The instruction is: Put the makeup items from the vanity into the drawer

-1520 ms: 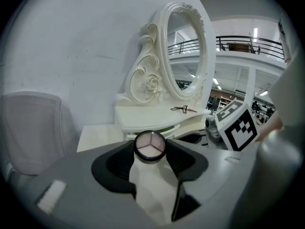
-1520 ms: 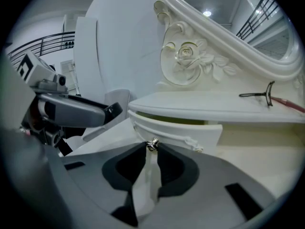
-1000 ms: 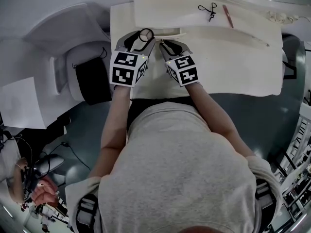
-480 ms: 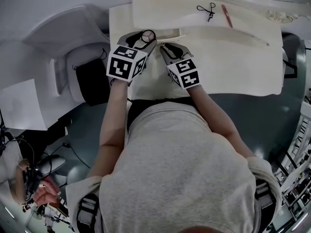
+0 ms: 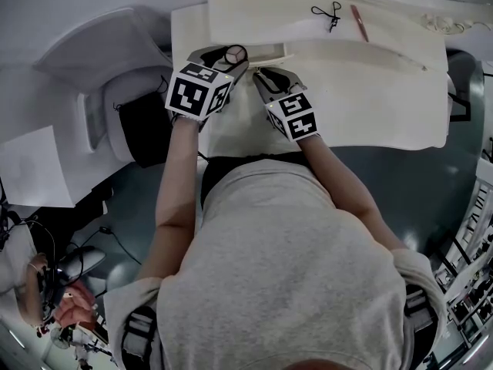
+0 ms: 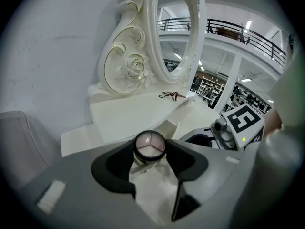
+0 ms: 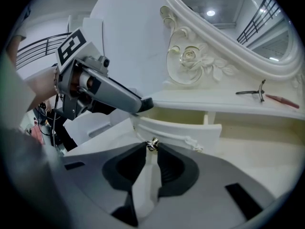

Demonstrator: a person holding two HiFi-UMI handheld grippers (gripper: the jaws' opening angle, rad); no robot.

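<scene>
- Presently, a round compact (image 6: 150, 145) with a pale, three-part face is gripped between the jaws of the left gripper (image 6: 149, 153); the jaws are set wide, and a dark pad is pressed against the compact on each side.
- From the head view, the compact is seen at the very tips of the left gripper, over the left end of the open drawer (image 5: 266, 51). Whether it touches the drawer cannot be told.
- The right gripper (image 7: 152, 150) is seen just right of the left one, with its jaws drawn narrow and closed on the small metal knob (image 7: 152, 144) of the drawer front.
- The drawer is pulled out towards the person, at the near edge of the raised shelf of the white vanity (image 5: 370, 91).
- One eyelash curler (image 5: 330, 14) and one red pencil (image 5: 360, 23) are left on the far shelf, just beside each other and well apart from both grippers, to the right.
- By count, one compact, one curler, one pencil, one drawer with one knob, and two grippers are seen.
- One carved white mirror frame (image 6: 178, 37) is stood at the far side of the vanity.
</scene>
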